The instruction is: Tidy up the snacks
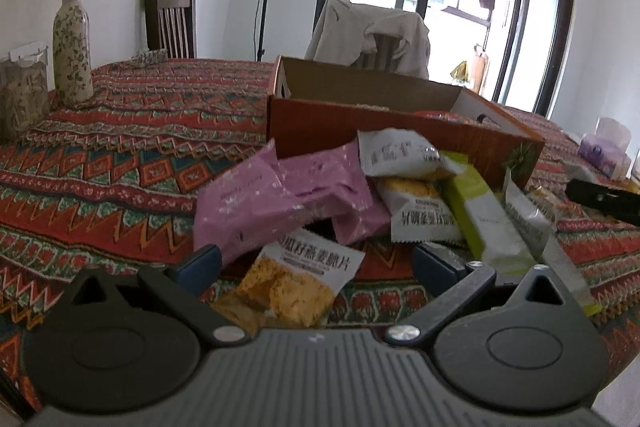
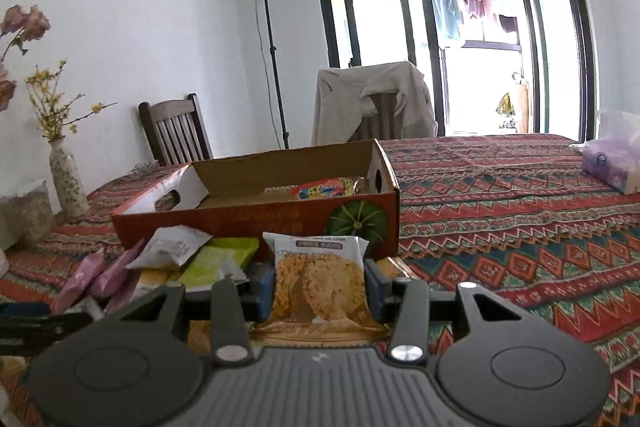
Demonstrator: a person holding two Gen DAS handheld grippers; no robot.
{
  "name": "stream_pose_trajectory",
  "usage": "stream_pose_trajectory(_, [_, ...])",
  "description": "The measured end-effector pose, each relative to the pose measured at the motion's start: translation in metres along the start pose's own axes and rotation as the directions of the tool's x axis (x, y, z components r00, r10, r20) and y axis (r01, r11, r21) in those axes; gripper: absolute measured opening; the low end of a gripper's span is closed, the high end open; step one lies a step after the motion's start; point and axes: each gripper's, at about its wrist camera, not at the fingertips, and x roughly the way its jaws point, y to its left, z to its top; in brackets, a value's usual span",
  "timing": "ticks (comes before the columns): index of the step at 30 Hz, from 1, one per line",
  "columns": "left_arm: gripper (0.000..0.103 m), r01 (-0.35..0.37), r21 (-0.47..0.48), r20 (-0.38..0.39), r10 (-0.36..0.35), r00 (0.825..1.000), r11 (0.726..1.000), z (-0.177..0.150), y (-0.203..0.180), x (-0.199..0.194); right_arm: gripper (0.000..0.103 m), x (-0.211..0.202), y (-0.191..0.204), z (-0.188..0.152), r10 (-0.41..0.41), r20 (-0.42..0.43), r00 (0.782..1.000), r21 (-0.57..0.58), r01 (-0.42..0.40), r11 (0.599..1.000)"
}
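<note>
A pile of snack packets lies on the patterned tablecloth in front of an open orange cardboard box (image 1: pixel 400 131). In the left wrist view my left gripper (image 1: pixel 316 261) is open over a white oat-crisp packet (image 1: pixel 304 279), with pink packets (image 1: pixel 280 195) and a green packet (image 1: pixel 484 211) just beyond. In the right wrist view my right gripper (image 2: pixel 319 285) is shut on a white cookie packet (image 2: pixel 320 275), held upright in front of the box (image 2: pixel 256 215). A red packet (image 2: pixel 320 190) lies inside the box.
A floral vase (image 1: pixel 72 47) and a jar (image 1: pixel 22 95) stand at the table's left end. A purple tissue pack (image 2: pixel 612 163) lies at the right. Two chairs (image 2: pixel 176 131) stand behind the table, one draped with a beige garment (image 2: pixel 372 103). A lamp stand (image 2: pixel 272 39) is by the wall.
</note>
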Motion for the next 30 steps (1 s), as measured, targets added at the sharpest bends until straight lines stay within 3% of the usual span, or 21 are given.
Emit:
stream_pose_trajectory(7, [0.102,-0.036,0.018,-0.038,0.037,0.999,0.999,-0.006,-0.001,0.008,0.044,-0.003,0.001,-0.004,0.008,-0.001,1.0,-0.001,-0.008,1.0])
stream_pose_trajectory(11, [0.095,-0.063,0.019,-0.042,0.063,0.997,0.998,-0.008,0.001,0.011,0.044,-0.002,0.002,-0.008,0.013,-0.013,1.0,-0.005,-0.013,1.0])
stream_pose_trajectory(13, [0.089,-0.066,0.019,-0.037,0.067,0.997,0.998,-0.009,0.001,0.01,0.044,-0.002,0.002,-0.01,0.013,-0.019,1.0,-0.006,-0.013,1.0])
stream_pose_trajectory(15, [0.076,-0.077,0.034,-0.032,0.078,0.996,0.996,-0.009,0.0,0.009,0.044,-0.001,0.003,-0.012,0.012,-0.024,1.0,-0.003,-0.012,1.0])
stream_pose_trajectory(19, [0.067,-0.098,0.068,-0.021,0.1,0.995,0.993,-0.012,-0.005,0.006,0.044,-0.001,0.002,-0.014,0.011,-0.031,0.999,-0.002,-0.011,1.0])
stream_pose_trajectory(22, [0.05,-0.085,0.093,-0.012,0.086,0.996,0.992,-0.015,-0.011,0.004,0.044,-0.001,0.003,-0.015,0.013,-0.032,0.999,-0.003,-0.014,1.0])
stream_pose_trajectory(30, [0.048,-0.031,0.137,0.011,0.03,1.0,0.99,-0.02,-0.023,-0.006,0.044,-0.004,0.002,-0.016,0.01,-0.031,0.999,-0.003,-0.01,1.0])
